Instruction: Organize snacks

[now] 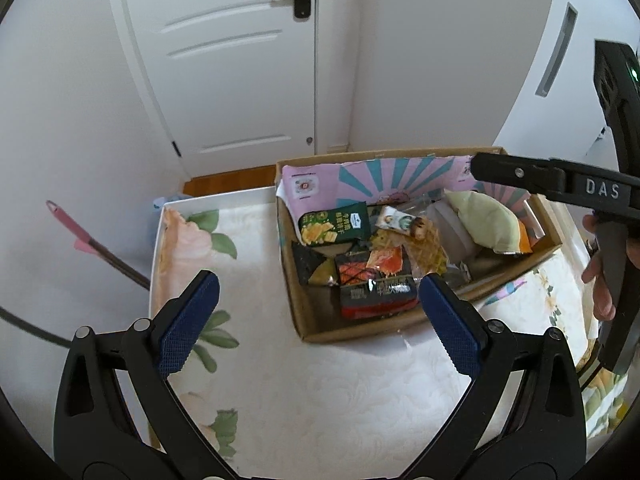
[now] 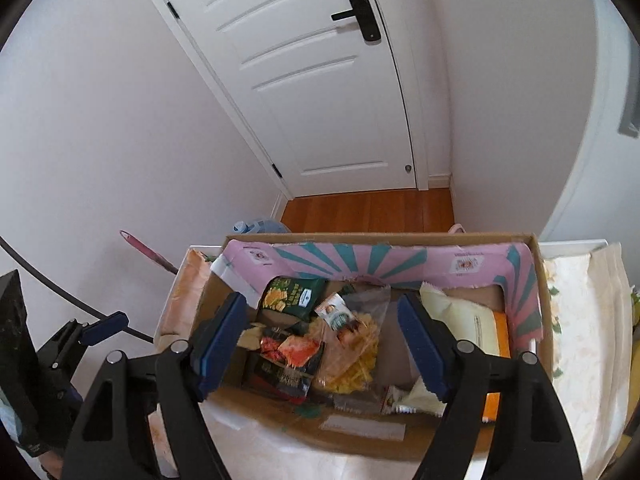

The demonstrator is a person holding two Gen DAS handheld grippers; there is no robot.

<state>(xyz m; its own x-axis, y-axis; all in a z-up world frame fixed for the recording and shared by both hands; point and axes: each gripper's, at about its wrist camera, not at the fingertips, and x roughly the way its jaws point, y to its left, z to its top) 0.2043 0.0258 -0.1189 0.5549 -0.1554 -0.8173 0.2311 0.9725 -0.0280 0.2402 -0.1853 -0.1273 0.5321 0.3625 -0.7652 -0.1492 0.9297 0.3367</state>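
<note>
Snacks (image 2: 304, 344) lay heaped in the box (image 2: 536, 280) on the bench (image 1: 320, 400) at frame centre, gathered for sorting, while the right gripper (image 2: 324, 344) above them and the left gripper (image 1: 316, 320) beside it had jaws spread, pinching nothing.

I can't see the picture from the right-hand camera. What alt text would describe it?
A right gripper with open blue fingers hangs over a cardboard box of snack packets, including a green packet and a pale pouch. The box sits on a floral tablecloth; a white door stands behind.
</note>
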